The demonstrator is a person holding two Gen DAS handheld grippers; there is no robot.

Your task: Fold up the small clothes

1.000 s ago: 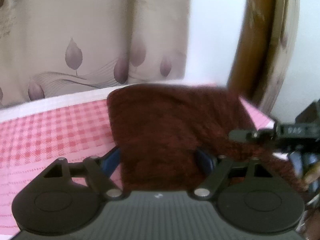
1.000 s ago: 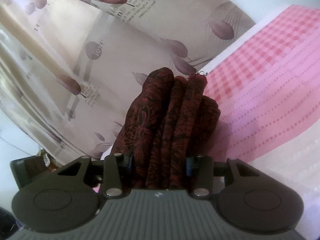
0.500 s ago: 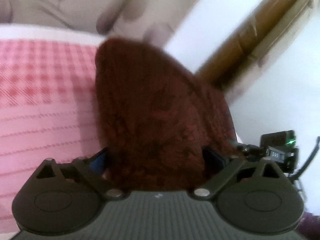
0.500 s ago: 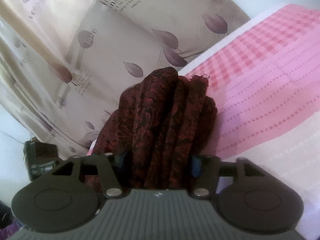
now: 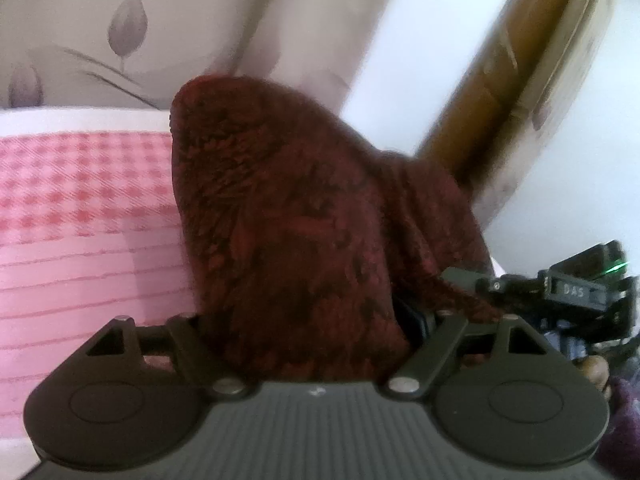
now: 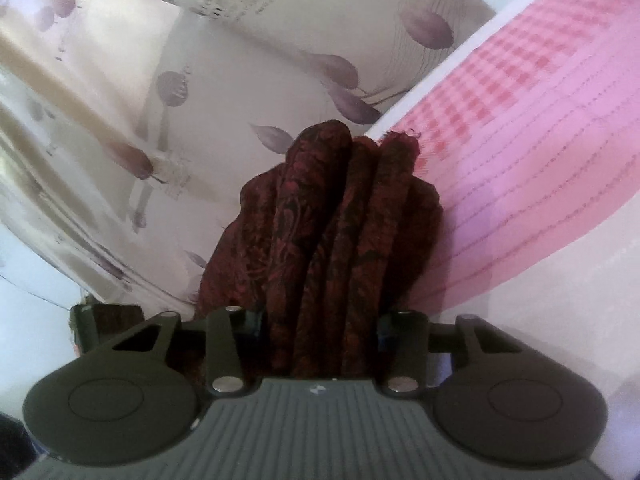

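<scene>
Evidently the fold is well along: the dark red patterned cloth (image 6: 340, 240) stands bunched in several upright pleats straight ahead of the right hand-held gripper (image 6: 320, 332), whose jaws, having just closed in, are clamped on the gathered layers. The left hand-held gripper (image 5: 304, 332) likewise has the same cloth (image 5: 288, 216) filling the space between its wide-set jaws, which have also just been closing; they press on a thick wad of it, though blur hides the contact. The cloth rises in front of both, lifted off the pink checked bed cover (image 5: 80, 208) that lies to the left of the left hand-held gripper. A leaf-print curtain (image 6: 160, 100) hangs beyond. What remains, I judge, is laying the bundle down flat and neat, then letting go; no other garments show.
</scene>
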